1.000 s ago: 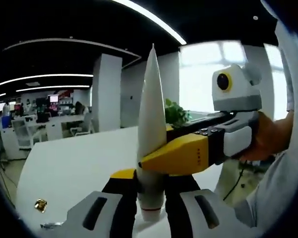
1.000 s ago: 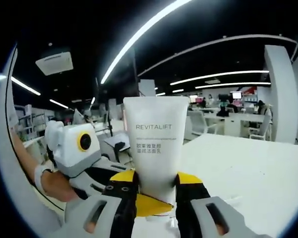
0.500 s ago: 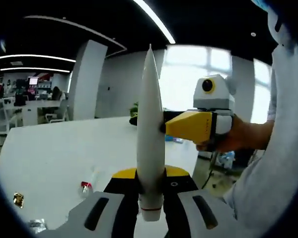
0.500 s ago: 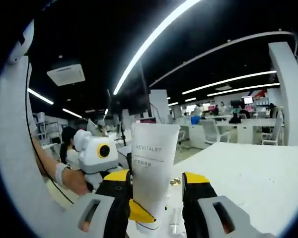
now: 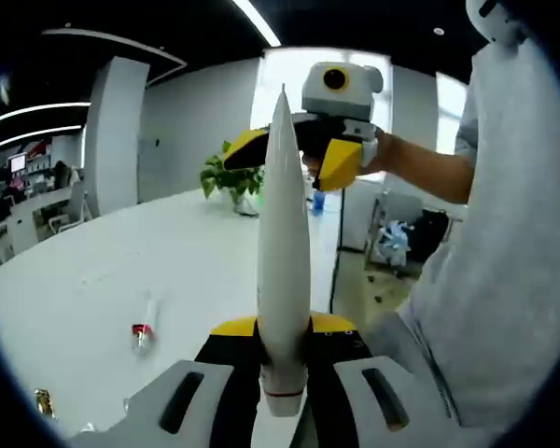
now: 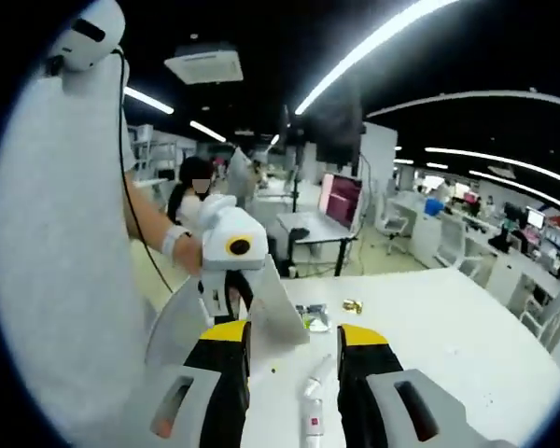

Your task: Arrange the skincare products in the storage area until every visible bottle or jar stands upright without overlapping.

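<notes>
The white tube [image 5: 283, 252] is up off the table, cap end pinched between the left gripper [image 5: 282, 369] jaws, crimped tip pointing away from the camera. In the right gripper view that tube [image 6: 266, 303] hangs over the table's near edge, flat side showing. The right gripper [image 6: 294, 369] holds nothing, its jaws apart; in the left gripper view it [image 5: 299, 149] hovers beyond the tube's tip. Down on the white table [image 5: 103, 289] lies a small clear vial [image 5: 143, 329] with a red label. A potted plant [image 5: 229, 177] stands at the far edge.
</notes>
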### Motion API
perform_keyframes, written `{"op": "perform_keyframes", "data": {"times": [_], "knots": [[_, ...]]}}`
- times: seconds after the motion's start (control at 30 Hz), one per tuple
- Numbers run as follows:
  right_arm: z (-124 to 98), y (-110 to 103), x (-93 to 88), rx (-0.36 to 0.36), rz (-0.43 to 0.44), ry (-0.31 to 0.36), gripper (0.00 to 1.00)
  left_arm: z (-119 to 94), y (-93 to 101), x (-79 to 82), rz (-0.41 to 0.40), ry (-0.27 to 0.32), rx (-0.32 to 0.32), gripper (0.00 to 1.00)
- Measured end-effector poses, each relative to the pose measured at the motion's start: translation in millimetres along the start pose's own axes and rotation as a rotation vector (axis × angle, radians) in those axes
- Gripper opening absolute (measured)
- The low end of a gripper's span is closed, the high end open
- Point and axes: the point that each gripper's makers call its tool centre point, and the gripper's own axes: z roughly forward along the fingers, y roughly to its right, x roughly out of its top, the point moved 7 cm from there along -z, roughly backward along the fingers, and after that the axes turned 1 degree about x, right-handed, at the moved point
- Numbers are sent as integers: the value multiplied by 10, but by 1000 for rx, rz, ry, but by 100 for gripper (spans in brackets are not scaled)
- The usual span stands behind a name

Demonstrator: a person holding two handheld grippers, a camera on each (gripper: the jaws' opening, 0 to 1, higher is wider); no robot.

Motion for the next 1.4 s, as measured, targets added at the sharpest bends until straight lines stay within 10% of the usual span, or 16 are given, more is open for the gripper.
{"op": "perform_keyframes", "data": {"times": [0.33, 0.63, 1.07, 1.4], "knots": [[202, -315, -154, 271, -103, -261, 15, 122, 158, -98, 79, -77, -68, 14], [297, -469, -290, 343, -92, -395, 5, 188, 247, -177, 130, -120, -112, 14], [373, -389, -313, 227, -73, -446, 0, 206, 146, -283, 124, -60, 9, 20], [121, 114, -352, 100, -111, -565, 0, 49, 12, -577, 110, -166, 161, 31]]}}
